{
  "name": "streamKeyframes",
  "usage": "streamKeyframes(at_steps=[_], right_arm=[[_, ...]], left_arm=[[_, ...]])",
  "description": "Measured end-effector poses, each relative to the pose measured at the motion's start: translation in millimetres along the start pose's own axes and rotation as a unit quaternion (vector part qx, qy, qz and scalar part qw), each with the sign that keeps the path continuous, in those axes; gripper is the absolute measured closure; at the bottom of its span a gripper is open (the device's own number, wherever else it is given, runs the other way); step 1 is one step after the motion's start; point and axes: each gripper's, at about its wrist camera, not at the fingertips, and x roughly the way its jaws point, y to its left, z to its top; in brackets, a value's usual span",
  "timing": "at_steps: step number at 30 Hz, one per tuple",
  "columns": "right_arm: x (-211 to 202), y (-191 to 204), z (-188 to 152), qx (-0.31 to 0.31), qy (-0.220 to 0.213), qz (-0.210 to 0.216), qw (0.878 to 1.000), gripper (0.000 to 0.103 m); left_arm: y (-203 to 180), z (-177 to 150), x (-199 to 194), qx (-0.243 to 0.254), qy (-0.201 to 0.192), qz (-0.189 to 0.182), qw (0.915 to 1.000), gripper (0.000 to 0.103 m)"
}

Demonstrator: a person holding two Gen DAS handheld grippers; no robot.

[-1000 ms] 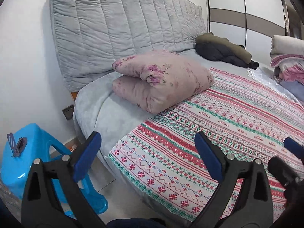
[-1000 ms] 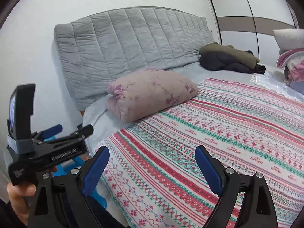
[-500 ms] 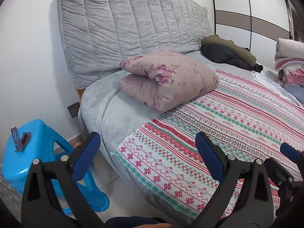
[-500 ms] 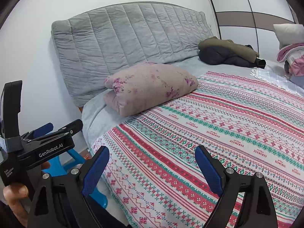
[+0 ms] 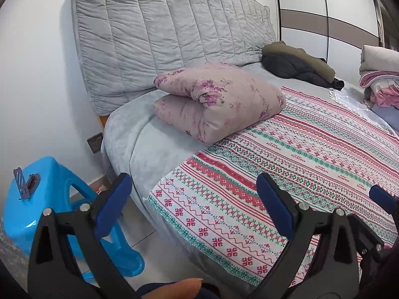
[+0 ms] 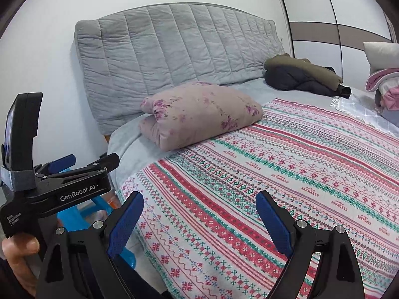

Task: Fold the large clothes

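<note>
A dark olive and black jacket (image 5: 299, 68) lies bunched at the far side of the bed by the headboard; it also shows in the right wrist view (image 6: 303, 76). My left gripper (image 5: 192, 199) is open and empty above the bed's near corner. My right gripper (image 6: 199, 215) is open and empty above the patterned spread (image 6: 286, 174). The left gripper's body (image 6: 74, 182) shows at the left of the right wrist view. Both grippers are far from the jacket.
A folded pink floral quilt (image 5: 219, 99) lies near the grey padded headboard (image 5: 169, 35). A stack of folded bedding (image 5: 381, 74) sits at the far right. A blue plastic stool (image 5: 49, 199) stands on the floor beside the bed. A wardrobe (image 5: 336, 15) lies behind.
Both grippers have shifted slightly; the bed and pillow sit a little further right and lower in the left wrist view. Both jaws stay open and empty.
</note>
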Motion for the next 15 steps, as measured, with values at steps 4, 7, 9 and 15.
streamKeyframes(at_steps=[4,7,9,15], right_arm=[[-0.6,-0.6,-0.9,-0.002,0.001,0.001,1.0,0.011],[-0.1,0.2,-2.2,-0.005,0.002,-0.002,1.0,0.011],[0.7,0.8,-2.7,-0.006,0.002,-0.006,1.0,0.011],[0.9,2.5,-3.9,-0.016,-0.002,-0.022,1.0,0.011]], left_arm=[[1.0,0.2,0.8,-0.003,0.002,-0.001,1.0,0.003],[3.0,0.2,0.5,-0.008,0.004,-0.002,1.0,0.003],[4.5,0.4,0.9,-0.01,0.004,-0.005,0.9999,0.003],[8.5,0.6,3.7,-0.018,0.009,-0.006,0.9998,0.003]])
